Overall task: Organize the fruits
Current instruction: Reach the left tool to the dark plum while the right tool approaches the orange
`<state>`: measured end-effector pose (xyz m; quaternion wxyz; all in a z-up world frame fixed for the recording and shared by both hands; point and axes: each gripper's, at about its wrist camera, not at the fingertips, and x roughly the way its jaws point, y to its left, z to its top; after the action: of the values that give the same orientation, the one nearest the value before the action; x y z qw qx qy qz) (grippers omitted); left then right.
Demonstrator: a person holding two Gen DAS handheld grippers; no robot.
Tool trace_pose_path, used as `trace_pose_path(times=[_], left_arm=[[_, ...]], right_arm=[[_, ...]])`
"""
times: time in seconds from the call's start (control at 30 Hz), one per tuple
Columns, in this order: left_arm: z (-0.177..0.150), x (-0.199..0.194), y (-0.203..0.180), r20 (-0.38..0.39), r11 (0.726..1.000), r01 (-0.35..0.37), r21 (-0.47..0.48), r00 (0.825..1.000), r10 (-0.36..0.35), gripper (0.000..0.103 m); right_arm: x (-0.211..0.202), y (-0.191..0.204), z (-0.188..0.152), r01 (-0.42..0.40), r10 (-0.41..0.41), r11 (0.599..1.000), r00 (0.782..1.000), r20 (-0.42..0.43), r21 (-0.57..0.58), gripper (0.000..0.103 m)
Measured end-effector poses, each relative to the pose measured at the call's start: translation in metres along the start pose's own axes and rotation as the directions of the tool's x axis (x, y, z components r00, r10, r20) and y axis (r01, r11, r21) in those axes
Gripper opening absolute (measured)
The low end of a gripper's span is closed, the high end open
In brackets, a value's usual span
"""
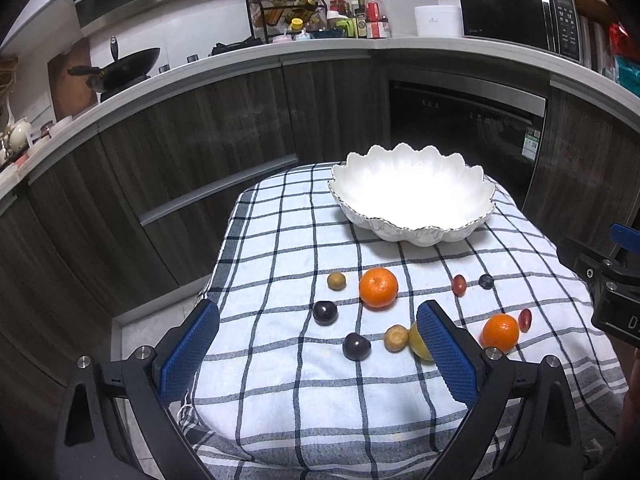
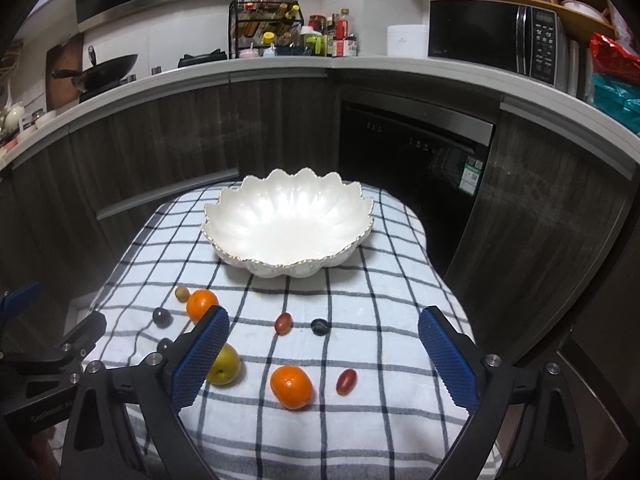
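A white scalloped bowl (image 1: 412,196) (image 2: 288,224) stands empty at the far end of a checked cloth. Loose fruit lies in front of it: two oranges (image 1: 378,288) (image 2: 291,386), dark plums (image 1: 325,313) (image 1: 356,346), a yellow pear (image 2: 224,366), red grape tomatoes (image 2: 346,381) (image 2: 283,323), a dark berry (image 2: 320,327) and small brown fruits (image 1: 336,281) (image 1: 396,338). My left gripper (image 1: 320,352) is open and empty above the near left fruit. My right gripper (image 2: 324,364) is open and empty above the near orange.
The checked cloth (image 1: 280,392) covers a small table with drops on both sides. Dark kitchen cabinets (image 1: 200,152) and a dishwasher (image 2: 416,152) stand behind. The counter holds a wok (image 1: 120,68), bottles (image 1: 360,16) and a microwave (image 2: 496,36).
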<state>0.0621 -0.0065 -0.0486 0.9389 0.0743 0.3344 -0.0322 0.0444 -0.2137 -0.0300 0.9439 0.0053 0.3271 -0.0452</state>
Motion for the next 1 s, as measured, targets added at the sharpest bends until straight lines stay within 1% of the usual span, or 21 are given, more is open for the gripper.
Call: trace_pose_path(times=[0.17,0.33,0.5,0.67,0.8,1.0], left_arm=[[-0.001,0.012,-0.004,-0.006,0.999,0.014,0.034,1.0,-0.014,0.097],[-0.008,0.028,-0.009,-0.05,0.997,0.043,0.066,0.998,-0.039,0.093],[-0.013,0.045,-0.01,-0.09,0.996,0.062,0.06,0.994,-0.057,0.091],[-0.018,0.06,-0.013,-0.133,0.995,0.081,0.057,0.988,-0.073,0.084],[-0.02,0.069,-0.015,-0.16,0.995,0.085,0.06,0.984,-0.074,0.081],[-0.022,0.08,-0.018,-0.18,0.993,0.096,0.066,0.98,-0.083,0.08]], right_arm=[[0.013,0.002,-0.002,-0.003,0.003,1.0,0.999,-0.034,0.0,0.092],[0.026,0.007,-0.006,-0.011,0.01,1.0,0.998,-0.06,-0.015,0.089],[0.04,0.011,-0.012,-0.024,0.022,0.999,0.994,-0.103,-0.025,0.083],[0.057,0.016,-0.02,-0.036,0.03,0.999,0.986,-0.161,-0.035,0.078],[0.065,0.017,-0.025,-0.032,0.023,0.999,0.981,-0.192,-0.042,0.077],[0.076,0.017,-0.03,-0.035,0.024,0.998,0.972,-0.232,-0.043,0.077]])
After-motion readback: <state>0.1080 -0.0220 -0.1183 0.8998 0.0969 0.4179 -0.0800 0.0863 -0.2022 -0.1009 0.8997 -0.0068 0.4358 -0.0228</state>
